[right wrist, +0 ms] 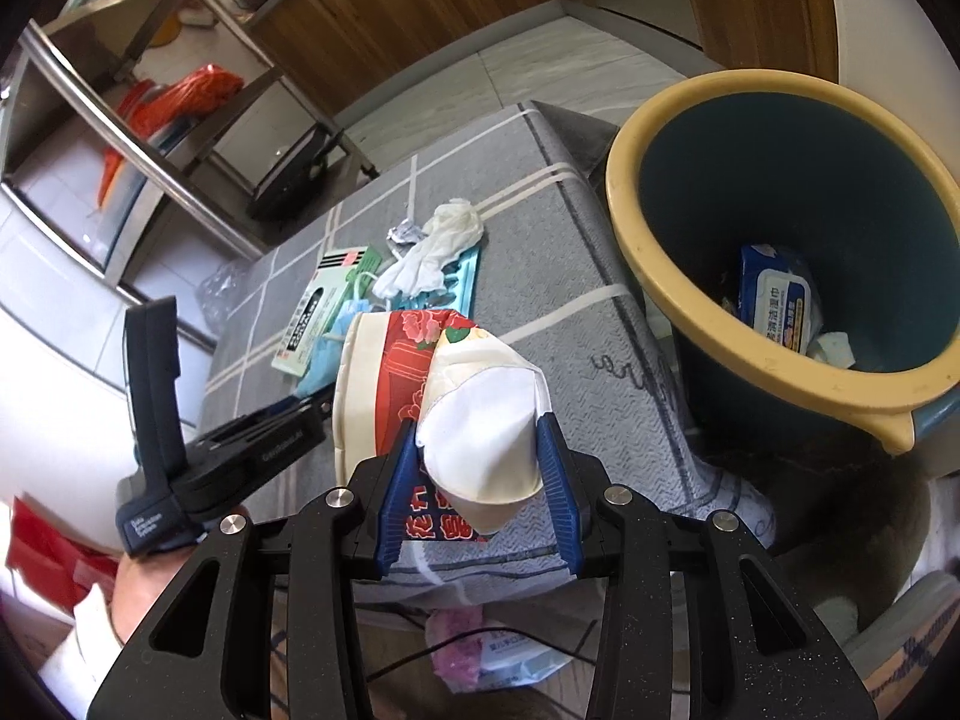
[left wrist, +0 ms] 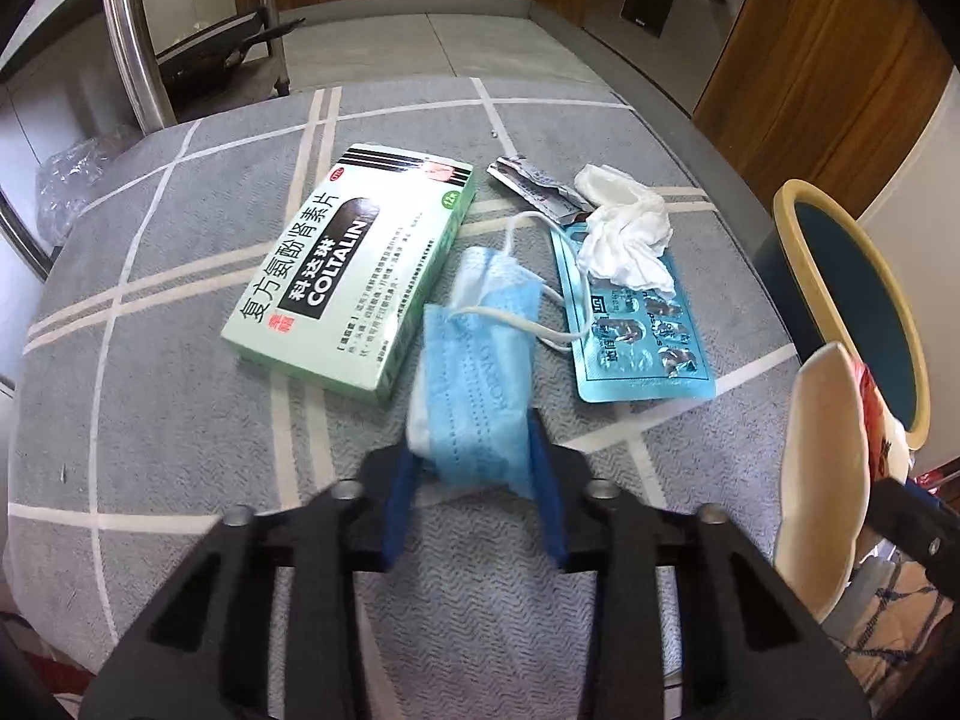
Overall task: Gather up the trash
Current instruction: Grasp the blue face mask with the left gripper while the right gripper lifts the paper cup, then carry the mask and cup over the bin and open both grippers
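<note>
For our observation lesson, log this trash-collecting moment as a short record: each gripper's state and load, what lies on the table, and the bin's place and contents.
left gripper: closed on blue face mask
right gripper: clamped on crushed paper cup
on table: green medicine box, blister pack, white tissue, foil wrapper
bin: beside table, holds wipes packet

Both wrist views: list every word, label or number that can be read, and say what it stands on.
"COLTALIN", "科达琳", "复方氨酚肾素片": green medicine box.
"12", white on a small green patch: same box; the small print is unreadable.
Print on the mask: blurred.
Blister pack print: not legible.
Wipes pack in the bin: Chinese text, too small.
Red characters on the paper cup: cut off.
</note>
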